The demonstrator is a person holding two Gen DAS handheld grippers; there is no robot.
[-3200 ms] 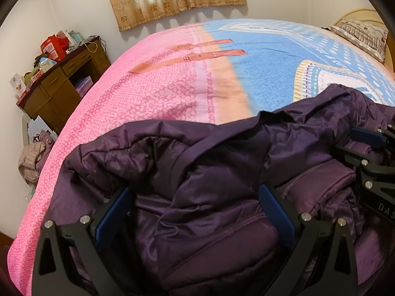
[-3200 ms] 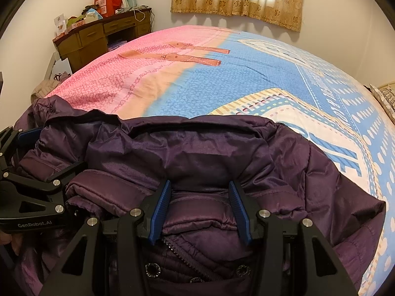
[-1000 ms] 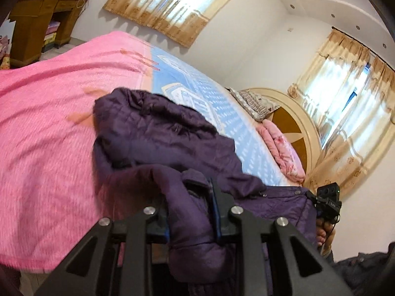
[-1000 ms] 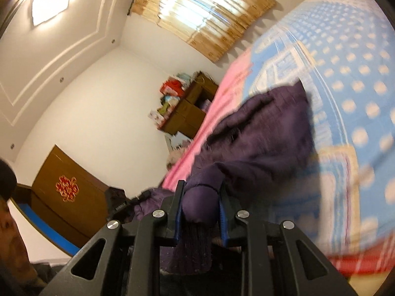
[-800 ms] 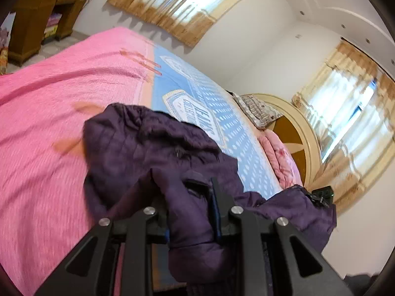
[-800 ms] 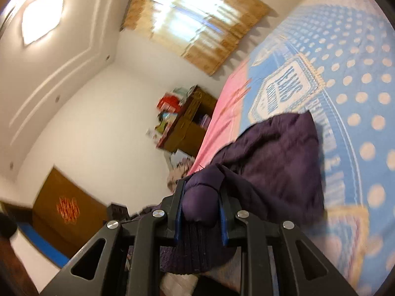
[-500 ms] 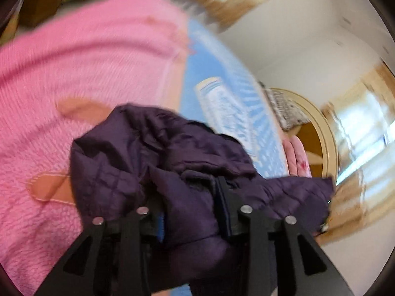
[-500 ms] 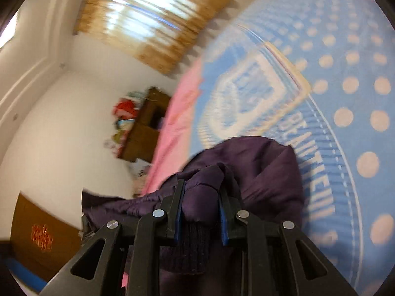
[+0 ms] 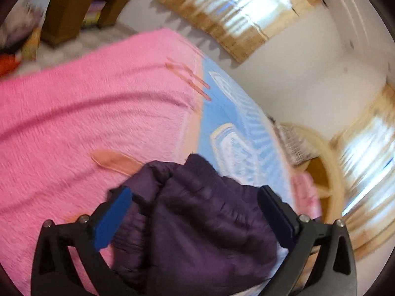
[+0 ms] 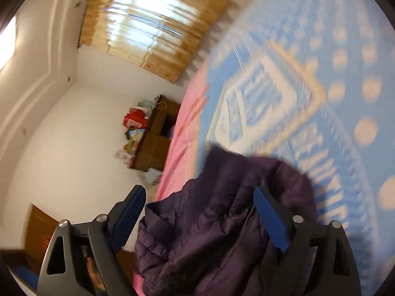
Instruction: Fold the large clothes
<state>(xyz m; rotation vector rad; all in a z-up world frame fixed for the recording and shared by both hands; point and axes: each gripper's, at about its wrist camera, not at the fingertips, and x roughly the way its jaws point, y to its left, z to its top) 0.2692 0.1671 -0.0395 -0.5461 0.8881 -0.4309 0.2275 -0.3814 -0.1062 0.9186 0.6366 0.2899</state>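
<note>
A dark purple quilted jacket (image 9: pixel 197 222) lies bunched on the pink and blue bedspread (image 9: pixel 98 123). In the left wrist view my left gripper (image 9: pixel 195 204) is open, its blue pads wide apart on either side of the jacket fabric. In the right wrist view the jacket (image 10: pixel 222 222) is crumpled just in front of my right gripper (image 10: pixel 200 202), which is also open with its jaws spread wide. Both views are blurred by motion.
A wooden desk (image 10: pixel 158 135) with clutter stands by the far wall near the curtained window (image 10: pixel 148 24). A round wooden headboard (image 9: pixel 325 172) and pillows (image 9: pixel 293 143) are at the bed's right end. The bedspread (image 10: pixel 308 98) stretches beyond the jacket.
Both grippers have opened and let go of the jacket, which now rests on the bed. Both cameras have tilted down toward the bed.
</note>
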